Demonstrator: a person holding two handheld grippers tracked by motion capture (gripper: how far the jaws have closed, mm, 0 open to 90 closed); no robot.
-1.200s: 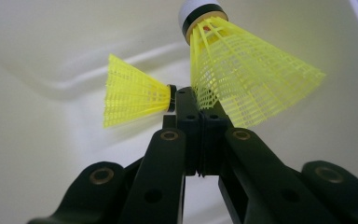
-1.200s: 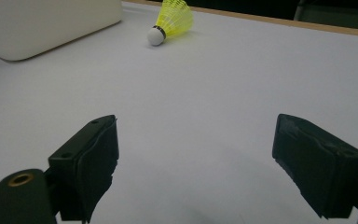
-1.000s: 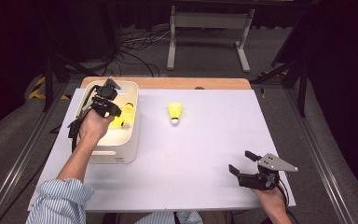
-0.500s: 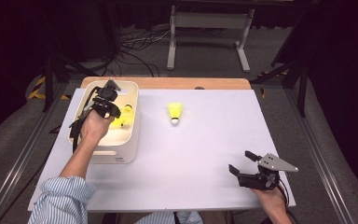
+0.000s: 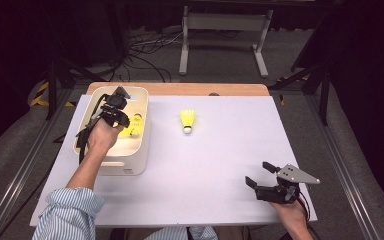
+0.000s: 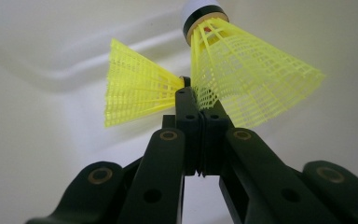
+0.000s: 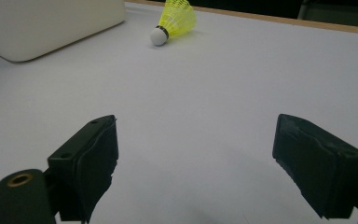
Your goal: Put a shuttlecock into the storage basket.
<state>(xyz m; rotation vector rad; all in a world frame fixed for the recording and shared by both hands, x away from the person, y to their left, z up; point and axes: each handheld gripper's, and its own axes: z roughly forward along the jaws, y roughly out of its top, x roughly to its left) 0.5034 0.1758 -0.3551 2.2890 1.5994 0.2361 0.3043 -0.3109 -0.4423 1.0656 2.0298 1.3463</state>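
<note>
Almost nothing has changed over the last second: the left tongs [image 5: 122,112] remain down inside the white bin [image 5: 140,150] at the left of the surface [image 5: 220,160], and the right tongs [image 5: 260,175] stay parked near the front right corner. In the left gripper view the jaws are clenched on the skirt edge of a yellow shuttlecock [image 6: 251,79], with a second one [image 6: 135,91] just beside it in the bin — whether it touches I cannot tell. That stillness suggests a drop-off about to end in release. The right tongs sit released, jaws wide, holding nothing. A third shuttlecock [image 5: 188,121] lies on the open surface, well apart from both — likely the next to collect.
</note>
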